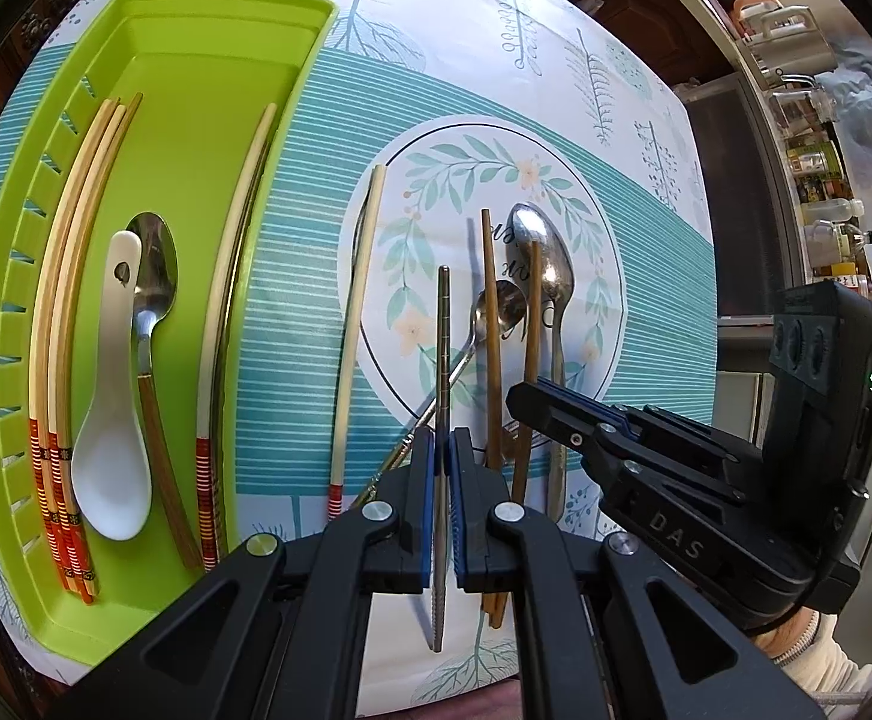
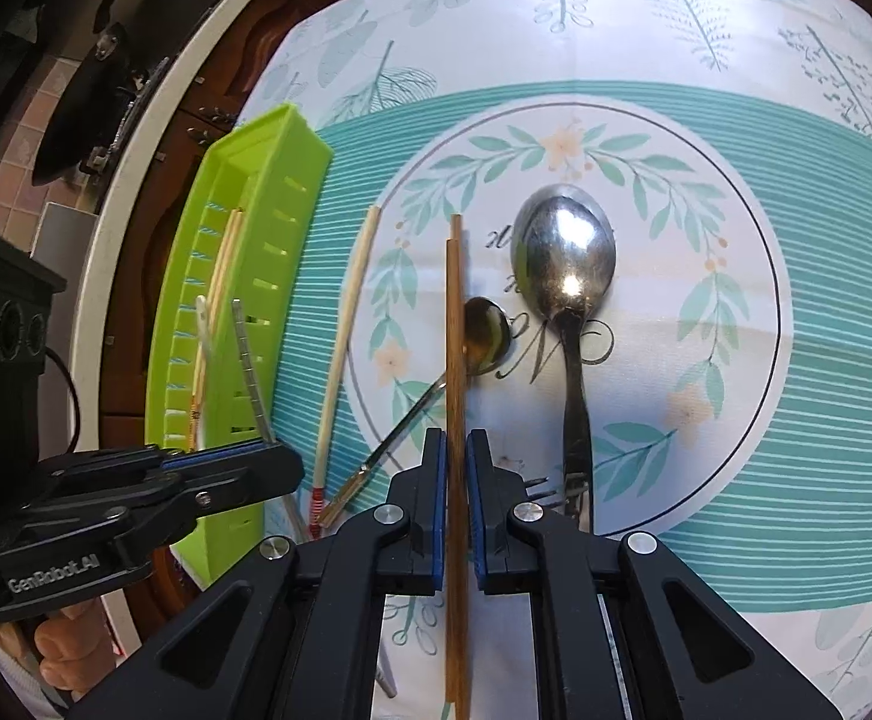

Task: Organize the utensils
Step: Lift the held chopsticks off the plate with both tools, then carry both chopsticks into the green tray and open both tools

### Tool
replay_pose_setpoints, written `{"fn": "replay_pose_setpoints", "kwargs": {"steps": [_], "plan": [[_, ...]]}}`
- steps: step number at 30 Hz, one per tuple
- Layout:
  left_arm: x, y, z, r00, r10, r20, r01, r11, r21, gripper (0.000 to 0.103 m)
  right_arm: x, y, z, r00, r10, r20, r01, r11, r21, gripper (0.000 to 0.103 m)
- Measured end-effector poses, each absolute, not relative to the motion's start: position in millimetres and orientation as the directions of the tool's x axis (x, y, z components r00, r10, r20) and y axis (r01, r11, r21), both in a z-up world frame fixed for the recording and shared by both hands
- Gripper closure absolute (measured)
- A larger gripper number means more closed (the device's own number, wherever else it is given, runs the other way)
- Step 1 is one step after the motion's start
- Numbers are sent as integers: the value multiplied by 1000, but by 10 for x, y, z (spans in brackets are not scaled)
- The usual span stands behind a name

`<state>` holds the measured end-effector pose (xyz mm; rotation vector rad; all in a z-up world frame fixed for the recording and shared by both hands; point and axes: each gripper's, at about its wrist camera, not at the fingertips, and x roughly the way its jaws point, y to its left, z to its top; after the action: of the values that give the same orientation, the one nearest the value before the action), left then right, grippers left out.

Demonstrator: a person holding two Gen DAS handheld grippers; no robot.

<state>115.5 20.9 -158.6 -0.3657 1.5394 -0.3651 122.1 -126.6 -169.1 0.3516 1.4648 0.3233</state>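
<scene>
My left gripper (image 1: 442,441) is shut on a steel chopstick (image 1: 445,330), held above the patterned tablecloth just right of the green tray (image 1: 208,6). In the right wrist view this left gripper (image 2: 283,468) and its steel chopstick (image 2: 249,360) hang beside the tray (image 2: 280,180). My right gripper (image 2: 455,444) is shut on a brown wooden chopstick (image 2: 454,330); it also shows as the right gripper (image 1: 520,402) in the left wrist view. A second brown chopstick (image 1: 490,312), a cream chopstick (image 2: 349,312), a small spoon (image 2: 487,330) and a large spoon (image 2: 565,258) lie on the cloth.
The tray holds several red-ended chopsticks (image 1: 70,276), a white ceramic spoon (image 1: 115,420) and a wood-handled metal spoon (image 1: 157,264). A shelf with jars (image 1: 820,180) stands beyond the table's right edge. A counter edge (image 2: 136,180) runs left of the tray.
</scene>
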Motion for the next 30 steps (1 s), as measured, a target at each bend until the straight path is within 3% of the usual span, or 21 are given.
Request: {"fn": "replay_pose_setpoints", "kwargs": {"steps": [21, 30], "plan": [[1015, 337, -911, 56, -459, -887, 70, 888, -455, 101, 1008, -879, -1024, 77, 509, -857, -176, 853, 491, 97], [989, 709, -441, 96, -445, -891, 75, 895, -439, 101, 1082, -632, -517, 80, 623, -778, -206, 774, 599, 97]]}}
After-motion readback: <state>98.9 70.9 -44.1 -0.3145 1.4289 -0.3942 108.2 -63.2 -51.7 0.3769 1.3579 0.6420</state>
